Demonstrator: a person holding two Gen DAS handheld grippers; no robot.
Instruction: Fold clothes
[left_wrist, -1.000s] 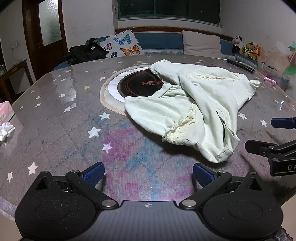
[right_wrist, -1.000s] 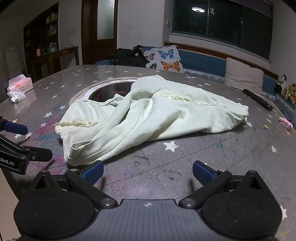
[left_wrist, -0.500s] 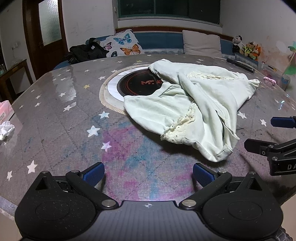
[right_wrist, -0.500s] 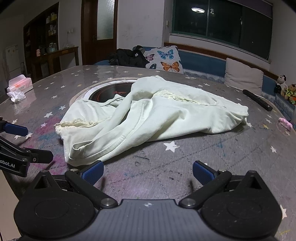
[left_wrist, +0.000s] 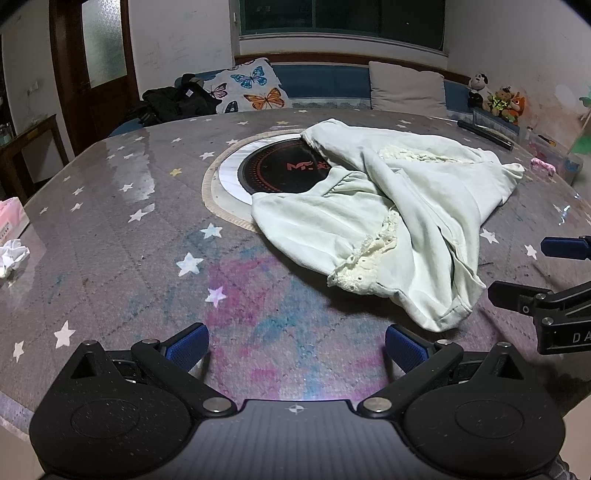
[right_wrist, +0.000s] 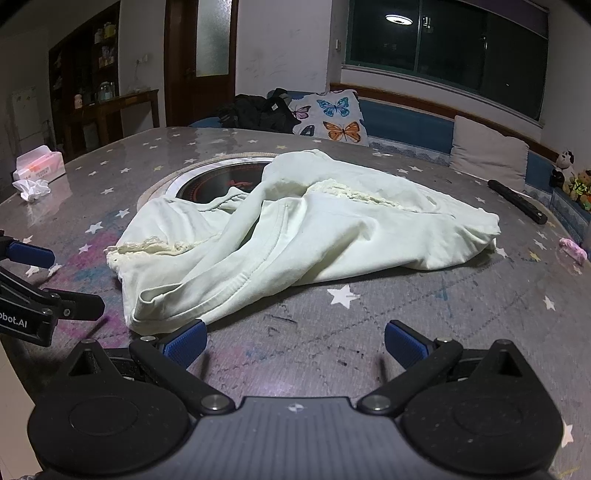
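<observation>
Lying crumpled on star-patterned surface (left_wrist: 110, 221), pale green garment (left_wrist: 399, 206) is seen ahead and to right of left hand-held gripper (left_wrist: 295, 343) — jaws spread wide, nothing held. Right hand-held gripper (right_wrist: 293, 341) likewise released, empty; garment's hemmed corner (right_wrist: 155, 314) just beside its left fingertip (right_wrist: 184, 341). Garment's far edge draped over round hob (left_wrist: 273, 173) set in surface. Lace trim (left_wrist: 365, 258) exposed — nearer left gripper.

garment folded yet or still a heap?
Still a heap: the pale green garment lies crumpled on the table, lace trim twisted, no neat edges. Neither hand-held gripper holds it.
</observation>
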